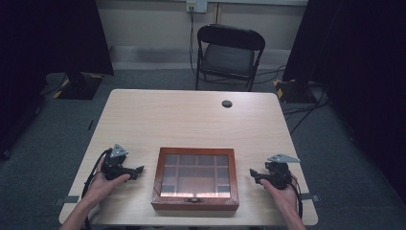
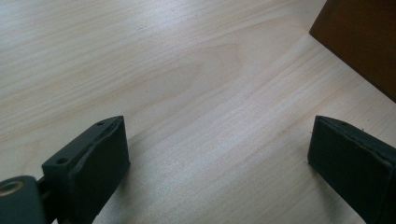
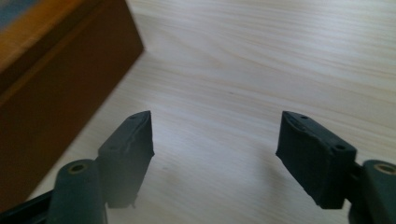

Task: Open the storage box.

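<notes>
1. The wooden box [image 1: 195, 178], lid shut, sat at the counter's [image 1: 191, 115] near edge, between both hands.
2. The left tool [image 1: 140, 169] and the right tool [image 1: 252, 173] rested beside it, jaws wide apart, gripping nothing.
3. Judged: approach stage; next, reach the front latch [image 1: 194, 200].

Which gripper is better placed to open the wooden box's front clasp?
Neither clearly: the clasp sits mid-front, with the left gripper and right gripper flanking the wooden box, both open. Right looks marginally nearer the box.
</notes>
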Motion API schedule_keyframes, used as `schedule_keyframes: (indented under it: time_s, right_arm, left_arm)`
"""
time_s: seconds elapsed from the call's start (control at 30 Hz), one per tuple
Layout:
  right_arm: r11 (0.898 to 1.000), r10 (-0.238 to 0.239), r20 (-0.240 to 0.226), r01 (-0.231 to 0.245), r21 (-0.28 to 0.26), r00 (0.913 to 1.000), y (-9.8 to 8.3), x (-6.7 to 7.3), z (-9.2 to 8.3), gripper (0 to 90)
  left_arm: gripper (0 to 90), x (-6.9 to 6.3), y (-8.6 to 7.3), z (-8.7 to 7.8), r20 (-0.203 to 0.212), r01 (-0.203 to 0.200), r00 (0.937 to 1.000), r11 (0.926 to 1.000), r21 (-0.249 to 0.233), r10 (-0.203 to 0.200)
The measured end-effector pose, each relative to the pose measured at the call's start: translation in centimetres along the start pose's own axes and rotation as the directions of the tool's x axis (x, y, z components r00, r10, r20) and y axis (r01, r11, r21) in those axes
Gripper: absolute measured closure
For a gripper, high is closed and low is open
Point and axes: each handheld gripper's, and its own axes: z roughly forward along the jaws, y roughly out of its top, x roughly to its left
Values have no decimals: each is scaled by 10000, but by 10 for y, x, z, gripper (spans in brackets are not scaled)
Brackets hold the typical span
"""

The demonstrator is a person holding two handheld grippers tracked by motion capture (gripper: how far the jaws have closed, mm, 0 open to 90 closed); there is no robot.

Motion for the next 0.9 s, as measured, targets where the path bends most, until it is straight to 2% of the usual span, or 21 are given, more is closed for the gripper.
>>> schedule_keyframes:
  time_s: [0.07, 0.17, 0.2, 0.23, 0.27, 0.37, 0.4, 0.43, 0.47, 0.5, 0.57, 0.6, 0.63, 0.67, 0.7, 0.73, 0.77, 0.8, 0.83, 0.87, 0.9]
  right_arm:
    - [9999, -105, -511, 99, -117, 9986, 6, 8, -6, 317]
    - [9997, -79, -844, 59, -239, 9964, 11, 13, -11, 349]
    - [9990, -108, -1240, 54, -440, 9922, 16, 18, -16, 370]
    - [9990, -108, -1240, 54, -440, 9922, 16, 18, -16, 370]
    - [9986, -146, -1710, 57, -524, 9852, 21, 24, -20, 395]
    - [9984, -288, -2008, 183, -538, 9792, 24, 30, -21, 438]
    - [9975, -444, -2391, 300, -633, 9700, 27, 36, -24, 464]
    - [9975, -444, -2391, 300, -633, 9700, 27, 36, -24, 464]
    - [9964, -566, -2635, 380, -754, 9630, 30, 42, -26, 492]
    - [9964, -566, -2635, 380, -754, 9630, 30, 42, -26, 492]
    - [9947, -789, -2767, 573, -852, 9577, 34, 49, -27, 497]
    - [9940, -930, -2938, 716, -827, 9513, 39, 56, -27, 501]
    - [9940, -930, -2938, 716, -827, 9513, 39, 56, -27, 501]
    - [9935, -1076, -3258, 891, -714, 9393, 44, 63, -26, 528]
    - [9935, -1076, -3258, 891, -714, 9393, 44, 63, -26, 528]
    - [9908, -1321, -3525, 1131, -741, 9265, 49, 71, -25, 551]
    - [9908, -1321, -3525, 1131, -741, 9265, 49, 71, -25, 551]
    - [9883, -1506, -3796, 1297, -803, 9128, 55, 80, -24, 554]
    - [9883, -1506, -3796, 1297, -803, 9128, 55, 80, -24, 554]
    - [9857, -1654, -4023, 1381, -962, 9005, 58, 90, -22, 545]
    - [9857, -1654, -4023, 1381, -962, 9005, 58, 90, -22, 545]
  left_arm:
    - [45, 0, 0, 0, -1, -4, 10000, 10000, 2, 4]
    - [45, 0, 0, 0, 0, -3, 10000, 10000, 2, 3]
    - [45, 0, 0, 0, -1, -5, 10000, 10000, 1, 5]
    - [45, 0, 0, 0, -1, -5, 10000, 10000, 1, 5]
    - [45, 0, 0, 0, -1, -1, 10000, 10000, 0, 1]
    - [45, 0, 0, 0, -1, -3, 10000, 10000, -1, 3]
    - [45, 0, 0, 0, -2, -2, 10000, 10000, -2, 2]
    - [45, 0, 0, 0, -2, -2, 10000, 10000, -2, 2]
    - [45, 0, 0, 0, -1, -2, 10000, 10000, 0, 2]
    - [44, 0, 0, 0, -1, -2, 10000, 10000, 0, 2]
    - [44, 0, 0, 0, -1, 7, 10000, 10000, -3, -7]
    - [45, 0, 0, 0, -8, 12, 10000, 10000, -3, -12]
    - [45, 0, 0, 0, -8, 12, 10000, 10000, -3, -12]
    - [45, 0, 0, 0, -14, 32, 10000, 10000, 3, -32]
    - [45, -1, 0, 0, 2, 54, 10000, 10000, -23, -54]
    - [45, -1, 0, 0, -3, 47, 10000, 10000, -21, -47]
    - [45, -1, 0, 0, -3, 47, 10000, 10000, -21, -47]
    - [45, 0, 0, 0, -22, 32, 10000, 10000, -17, -32]
    - [46, 0, 0, 0, -22, 32, 10000, 10000, -17, -32]
    - [45, -1, 0, 0, -11, 61, 10000, 10000, -20, -61]
    - [46, -1, 0, 0, -11, 61, 10000, 10000, -20, -61]
